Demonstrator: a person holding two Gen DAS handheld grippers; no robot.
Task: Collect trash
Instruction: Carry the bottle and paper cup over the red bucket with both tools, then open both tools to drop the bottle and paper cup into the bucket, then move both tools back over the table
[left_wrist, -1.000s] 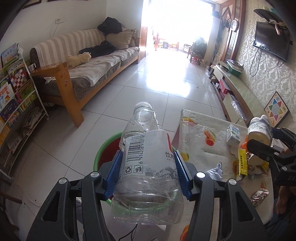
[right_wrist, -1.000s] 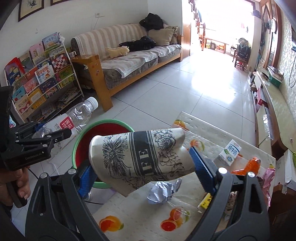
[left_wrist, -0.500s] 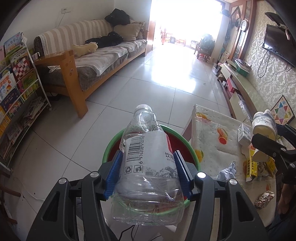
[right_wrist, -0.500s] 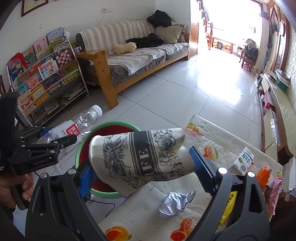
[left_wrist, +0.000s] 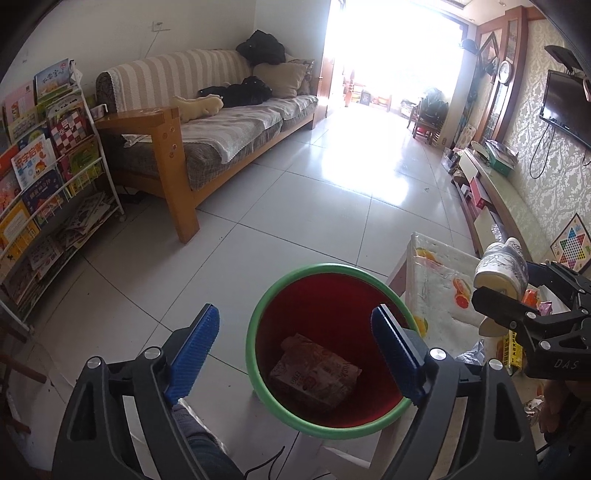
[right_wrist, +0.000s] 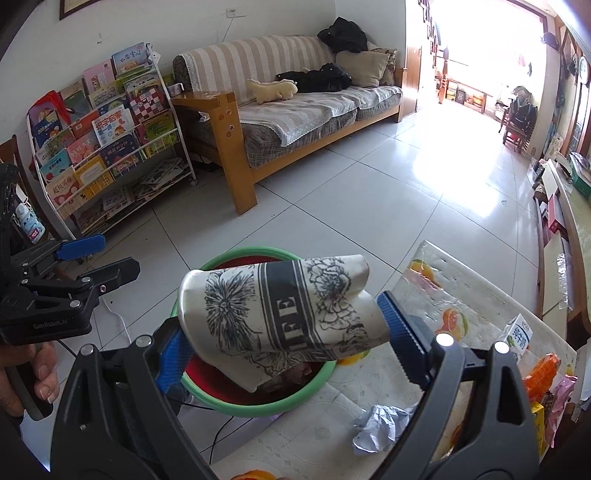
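Observation:
A red bin with a green rim (left_wrist: 258, 317) stands on the floor beside the low table; a brown crumpled carton (left_wrist: 314, 373) lies inside it. My left gripper (left_wrist: 295, 343) is open and empty above the bin. It also shows at the left of the right wrist view (right_wrist: 99, 254). My right gripper (right_wrist: 280, 332) is shut on a crushed paper coffee cup (right_wrist: 273, 310) and holds it over the bin's rim (right_wrist: 258, 406). The cup also shows in the left wrist view (left_wrist: 502, 266). The plastic bottle is out of sight.
The table with a fruit-print cover (right_wrist: 369, 387) holds a crumpled foil ball (right_wrist: 380, 424), a small milk carton (right_wrist: 519, 338), an orange wrapper (right_wrist: 543, 373) and a yellow box (left_wrist: 511, 350). A sofa (left_wrist: 221, 125) and a book rack (left_wrist: 44, 177) stand to the left.
My left gripper has opened and the plastic bottle has left it. Both grippers have moved closer over the bin. The right gripper still holds the cup.

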